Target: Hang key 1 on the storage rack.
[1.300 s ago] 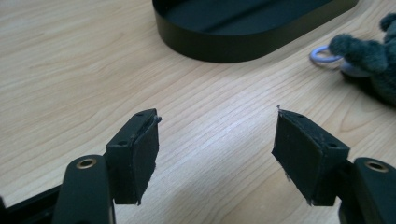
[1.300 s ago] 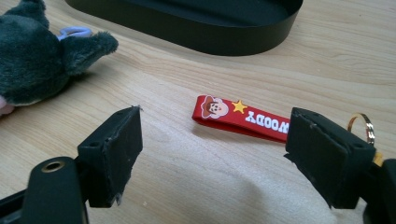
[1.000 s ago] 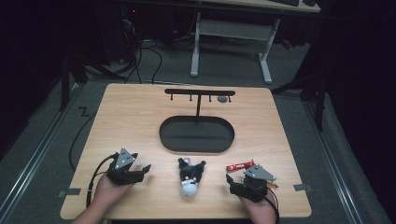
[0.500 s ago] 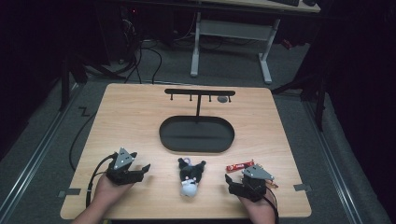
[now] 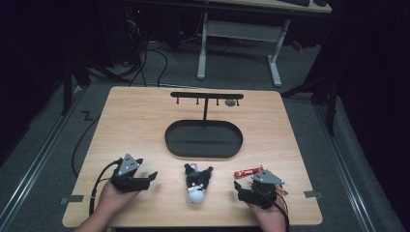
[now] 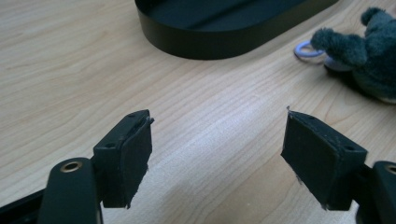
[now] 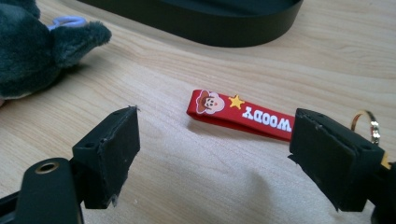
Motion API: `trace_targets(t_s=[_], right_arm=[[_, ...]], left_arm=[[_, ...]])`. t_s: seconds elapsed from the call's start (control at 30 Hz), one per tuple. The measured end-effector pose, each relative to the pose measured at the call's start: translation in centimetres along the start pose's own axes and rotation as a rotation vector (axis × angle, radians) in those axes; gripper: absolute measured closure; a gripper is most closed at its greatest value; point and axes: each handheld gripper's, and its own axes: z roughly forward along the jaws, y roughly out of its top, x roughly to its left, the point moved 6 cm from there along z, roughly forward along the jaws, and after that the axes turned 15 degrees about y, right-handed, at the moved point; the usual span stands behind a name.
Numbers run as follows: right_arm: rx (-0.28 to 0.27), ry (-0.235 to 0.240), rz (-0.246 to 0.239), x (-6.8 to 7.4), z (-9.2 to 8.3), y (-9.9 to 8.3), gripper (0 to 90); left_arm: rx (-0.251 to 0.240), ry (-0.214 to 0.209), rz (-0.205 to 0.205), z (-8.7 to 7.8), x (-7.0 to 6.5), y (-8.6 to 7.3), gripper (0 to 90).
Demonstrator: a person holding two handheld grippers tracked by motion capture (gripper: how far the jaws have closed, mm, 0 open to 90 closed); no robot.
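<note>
A dark grey plush toy (image 5: 197,181) with a white face lies near the table's front edge, between my two grippers. My left gripper (image 5: 151,178) rests to its left, pointing right; its jaws have just been opening and hold nothing. In the left gripper view the gripper (image 6: 217,154) stands open over bare wood, with the plush (image 6: 369,51) and its pale ring (image 6: 306,49) at the far right. My right gripper (image 5: 239,189) is open too. A red Woody strap (image 7: 240,115) with a gold ring (image 7: 369,123) lies just beyond the right gripper's (image 7: 212,154) jaws.
A black oval stand base (image 5: 203,140) sits mid-table, with a post carrying a hook bar (image 5: 207,95). A small grey item (image 5: 231,102) hangs from the bar. Bare wood lies on both sides of the base. The table's front edge is close behind both hands.
</note>
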Motion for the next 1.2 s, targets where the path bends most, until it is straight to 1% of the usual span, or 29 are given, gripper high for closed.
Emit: trace_targets(t_s=[0.3,0.37,0.4,0.43,0.47,0.5,0.53,0.67,0.73,0.77,0.83,0.87,0.97,1.0,1.03,1.1,1.2], right_arm=[[0.023,0.000,-0.012,0.3,-0.1,0.1,16.9],[0.044,0.011,-0.005,0.2,-0.1,0.2,17.0],[0.055,0.015,0.006,0.2,-0.2,0.2,18.2],[0.072,0.026,0.015,0.2,-0.3,0.2,20.9],[0.082,0.044,0.020,0.1,-0.4,0.3,21.5],[0.082,0.044,0.020,0.1,-0.4,0.3,21.5],[0.080,0.049,0.025,-0.1,-0.9,0.5,21.5],[0.081,0.058,0.035,-0.5,-1.4,0.5,21.3],[0.084,0.062,0.053,-0.6,-1.7,0.4,23.0],[0.088,0.068,0.054,-0.7,-1.9,0.3,24.4],[0.081,0.070,0.058,-0.8,-2.4,0.2,24.9],[0.079,0.068,0.071,-1.0,-2.8,0.1,25.5],[0.076,0.069,0.074,-1.2,-3.2,0.1,26.3],[0.074,0.066,0.075,-1.2,-3.6,0.2,27.9],[0.074,0.066,0.075,-1.2,-3.6,0.2,27.9],[0.065,0.070,0.082,-1.5,-4.3,0.2,31.7],[0.058,0.071,0.101,-1.8,-4.8,0.2,34.1]], left_arm=[[-0.008,-0.003,0.016,-0.2,-0.4,0.2,23.5],[-0.006,-0.005,0.019,-0.1,-0.5,0.2,23.5],[-0.006,-0.008,0.023,-0.1,-0.5,0.2,23.5],[-0.005,-0.006,0.032,-0.1,-0.6,0.2,23.4],[-0.009,-0.001,0.037,-0.1,-0.6,0.2,23.1],[-0.009,-0.001,0.037,-0.1,-0.6,0.2,21.8],[-0.011,0.007,0.044,-0.1,-0.7,0.2,21.1],[-0.009,0.008,0.053,-0.1,-0.8,0.2,20.3],[-0.007,0.007,0.048,-0.1,-0.9,0.1,19.6],[-0.006,0.007,0.045,-0.1,-0.9,0.1,19.4],[0.003,0.009,0.038,0.0,-0.8,-0.1,19.3],[0.009,0.011,0.038,0.0,-0.8,-0.2,18.9],[0.004,0.014,0.037,0.0,-0.8,-0.1,18.6],[-0.001,0.017,0.036,-0.1,-0.8,0.0,18.7],[-0.001,0.017,0.036,-0.1,-0.8,0.0,18.6],[-0.004,0.019,0.036,-0.1,-0.7,0.0,18.6],[0.008,0.019,0.032,0.0,-0.6,-0.1,18.6]])
